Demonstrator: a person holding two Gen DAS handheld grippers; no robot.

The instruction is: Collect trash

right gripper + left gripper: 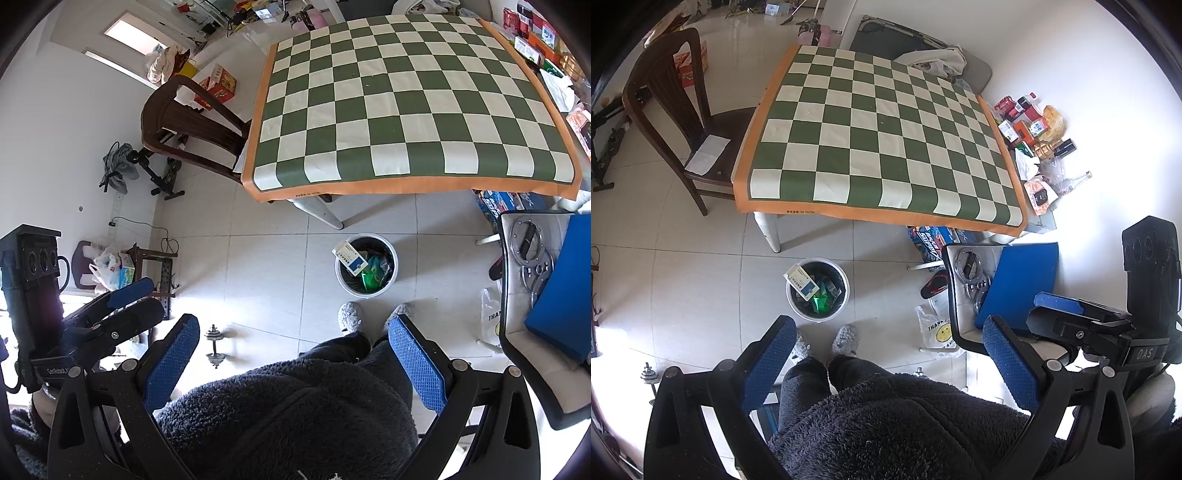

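A white trash bin (798, 295) stands on the tiled floor in front of the table; it also shows in the right wrist view (341, 275). It holds a white and blue box (802, 282) leaning on its rim, green wrappers (820, 299) and other trash. The table (879, 136) carries a bare green and white checked cloth (406, 99). My left gripper (886, 354) is open and empty, held high above the person's legs. My right gripper (291, 350) is open and empty too, at like height. Each gripper shows in the other's view, at the side.
A dark wooden chair (676, 110) stands left of the table. Boxes, bottles and packets (1034, 136) crowd the table's right side. A chair with a blue pad (1019, 280) stands at the right. A dumbbell (215, 345) and a plastic bag (938, 328) lie on the floor.
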